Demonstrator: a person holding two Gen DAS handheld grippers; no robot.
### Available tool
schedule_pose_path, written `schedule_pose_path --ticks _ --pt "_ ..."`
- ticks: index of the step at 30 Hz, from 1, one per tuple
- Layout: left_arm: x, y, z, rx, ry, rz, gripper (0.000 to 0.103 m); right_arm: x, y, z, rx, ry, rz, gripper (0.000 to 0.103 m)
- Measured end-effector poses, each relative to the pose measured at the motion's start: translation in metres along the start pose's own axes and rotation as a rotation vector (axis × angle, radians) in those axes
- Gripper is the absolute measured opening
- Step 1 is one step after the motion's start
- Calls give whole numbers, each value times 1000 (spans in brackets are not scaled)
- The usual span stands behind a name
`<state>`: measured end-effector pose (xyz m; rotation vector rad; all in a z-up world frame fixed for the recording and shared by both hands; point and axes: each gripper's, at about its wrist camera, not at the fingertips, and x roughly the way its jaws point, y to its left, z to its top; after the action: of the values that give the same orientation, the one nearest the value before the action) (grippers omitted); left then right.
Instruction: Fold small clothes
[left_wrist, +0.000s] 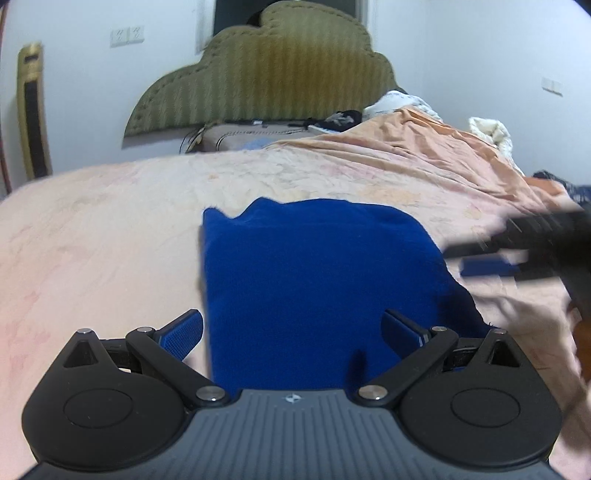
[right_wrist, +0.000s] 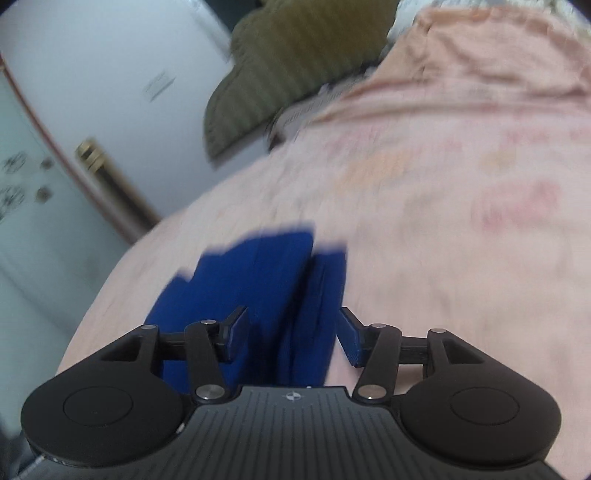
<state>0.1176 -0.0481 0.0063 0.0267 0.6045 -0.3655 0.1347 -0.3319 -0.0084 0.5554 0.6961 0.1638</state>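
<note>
A folded blue cloth (left_wrist: 317, 280) lies flat on the pink bedsheet (left_wrist: 92, 258). My left gripper (left_wrist: 291, 332) is open and empty, its jaws wide apart just above the cloth's near edge. My right gripper (left_wrist: 480, 258) shows blurred at the right in the left wrist view, beside the cloth's right edge. In the right wrist view the right gripper (right_wrist: 291, 332) is open over the blue cloth (right_wrist: 258, 288), which lies between its fingers; nothing is gripped. That view is motion-blurred.
A green padded headboard (left_wrist: 266, 81) stands at the far end of the bed. An orange blanket (left_wrist: 424, 147) and white bedding (left_wrist: 487, 129) are heaped at the back right. A dark item (left_wrist: 340, 120) lies near the headboard. A wall (right_wrist: 92, 74) is to the left.
</note>
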Motion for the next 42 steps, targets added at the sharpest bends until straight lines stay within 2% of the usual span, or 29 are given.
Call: schedule_pose_path --ticks 2,4,5,6,8,12,14,16,17,18,21,23,26,31,32,35,42 --pt "-1 5 -1 -48 26 -24 103 -6 9 -17 -34 25 21 53" --pt "-3 9 -3 -85 45 -37 103 -2 18 -29 -90 65 -3 52" --pt "-4 10 -5 -87 56 -41 103 2 20 -32 -104 85 -28 41" --pt "-6 10 -7 -81 67 -40 103 3 23 -36 -113 88 -63 23" --pt "-11 8 -9 -68 87 -5 103 -3 26 -38 -123 74 -63 10" --pt "-30 7 -3 -71 75 29 103 -25 28 -42 -83 64 -64 8" --pt "-36 6 -1 -48 72 26 103 -26 31 -52 -116 95 -107 8" --pt "-31 5 -2 -17 86 48 103 -25 29 -57 -101 86 -118 8" --pt "-30 4 -3 -14 87 62 103 -25 25 -57 -61 75 -107 9" --pt "-28 5 -5 -19 84 66 103 -25 21 -56 -36 76 -91 19" --pt "-24 8 -9 -53 102 41 103 -30 21 -59 -40 61 -89 27" --pt "-22 7 -13 -58 116 39 103 -30 25 -60 -46 74 -77 40" --pt "-21 5 -17 -49 126 49 103 -23 31 -63 -86 81 -110 37" --pt "-23 7 -16 -56 123 50 103 -28 38 -63 -111 72 -135 39" --pt "-23 7 -15 -54 121 57 103 -30 40 -62 -118 67 -143 42" --pt "-23 9 -12 -55 117 61 103 -30 41 -55 -126 50 -155 62" --pt "-10 10 -10 -55 147 62 103 -19 37 -54 -172 97 -160 62"
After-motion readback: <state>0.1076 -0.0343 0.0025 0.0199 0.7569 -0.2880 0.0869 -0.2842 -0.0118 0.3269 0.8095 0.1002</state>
